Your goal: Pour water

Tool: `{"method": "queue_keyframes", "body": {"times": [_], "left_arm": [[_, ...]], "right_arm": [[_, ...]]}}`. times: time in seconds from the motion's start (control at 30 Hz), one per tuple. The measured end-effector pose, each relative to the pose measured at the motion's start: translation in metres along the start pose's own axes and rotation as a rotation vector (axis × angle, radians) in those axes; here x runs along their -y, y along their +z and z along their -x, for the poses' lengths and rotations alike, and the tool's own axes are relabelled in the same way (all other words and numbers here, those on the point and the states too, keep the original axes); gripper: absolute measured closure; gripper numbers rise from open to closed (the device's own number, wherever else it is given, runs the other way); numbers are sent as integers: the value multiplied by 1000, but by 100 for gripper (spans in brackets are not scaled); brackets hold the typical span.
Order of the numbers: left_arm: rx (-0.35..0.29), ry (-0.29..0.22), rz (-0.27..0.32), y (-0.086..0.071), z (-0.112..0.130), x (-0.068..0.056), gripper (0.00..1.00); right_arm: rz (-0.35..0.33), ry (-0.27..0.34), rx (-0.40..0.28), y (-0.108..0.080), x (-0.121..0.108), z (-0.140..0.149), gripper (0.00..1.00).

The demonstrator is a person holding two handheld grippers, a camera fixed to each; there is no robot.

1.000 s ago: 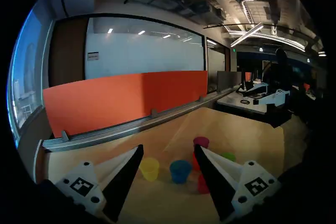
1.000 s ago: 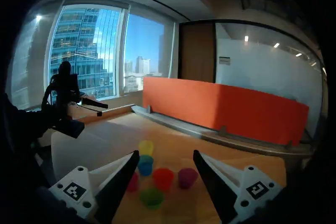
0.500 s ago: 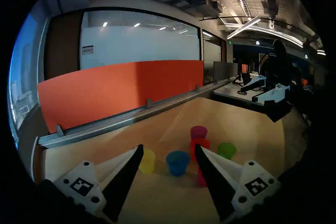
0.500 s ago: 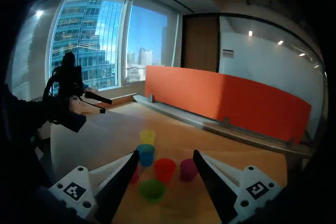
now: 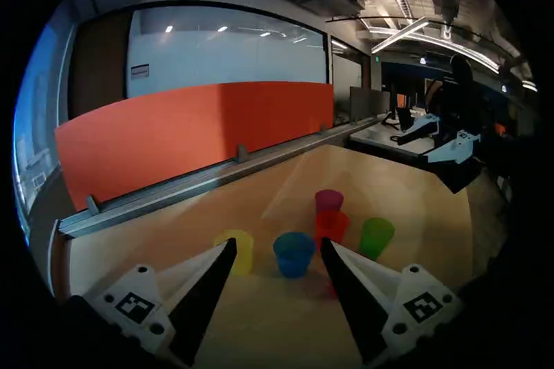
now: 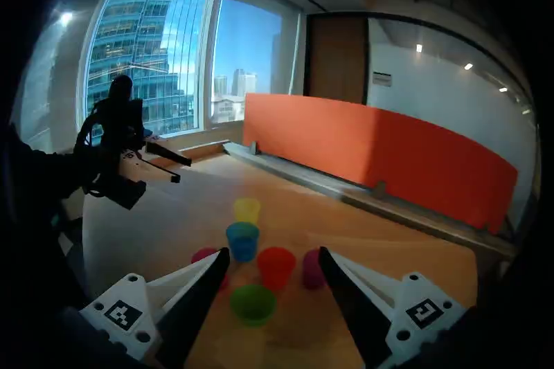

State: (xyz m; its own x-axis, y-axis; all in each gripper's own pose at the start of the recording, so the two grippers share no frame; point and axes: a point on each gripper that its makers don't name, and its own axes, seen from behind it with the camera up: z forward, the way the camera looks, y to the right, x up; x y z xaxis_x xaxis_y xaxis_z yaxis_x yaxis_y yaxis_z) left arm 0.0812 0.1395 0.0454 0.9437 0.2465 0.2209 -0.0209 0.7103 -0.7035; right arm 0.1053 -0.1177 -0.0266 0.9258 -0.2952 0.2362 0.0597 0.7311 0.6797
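Currently approach step, nothing gripped. Jaws of left gripper and right gripper spread, empty, both aimed toward blue cup. On table, yellow cup and red cup just beside blue cup. Next: identify filled cup, straddle, close, lift, tilt.

"How's the white-and-black two-finger left gripper sitting?"

"Jaws spread wide, nothing between them. Each white finger has a black inner edge and a square black-and-white marker near its base."

"And the matching right gripper?"

"Same. Fingers apart, gripping nothing, tipped slightly downward."

"Can either see the other?"

"Yes. In the right gripper view, the left gripper sits off to the side, fingers parted, held by a hand in silhouette. In the left gripper view, the right gripper is well apart, also parted."
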Motion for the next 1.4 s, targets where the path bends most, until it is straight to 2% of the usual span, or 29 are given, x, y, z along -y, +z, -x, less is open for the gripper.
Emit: {"method": "queue_keyframes", "body": {"times": [0.8, 1.4], "left_arm": [[85, 12, 43, 28, 42, -7, 10], [148, 25, 88, 63, 71, -7, 10]], "right_arm": [[-6, 2, 64, 16, 0, 37, 1], [-16, -8, 91, 34, 3, 49, 1]]}}
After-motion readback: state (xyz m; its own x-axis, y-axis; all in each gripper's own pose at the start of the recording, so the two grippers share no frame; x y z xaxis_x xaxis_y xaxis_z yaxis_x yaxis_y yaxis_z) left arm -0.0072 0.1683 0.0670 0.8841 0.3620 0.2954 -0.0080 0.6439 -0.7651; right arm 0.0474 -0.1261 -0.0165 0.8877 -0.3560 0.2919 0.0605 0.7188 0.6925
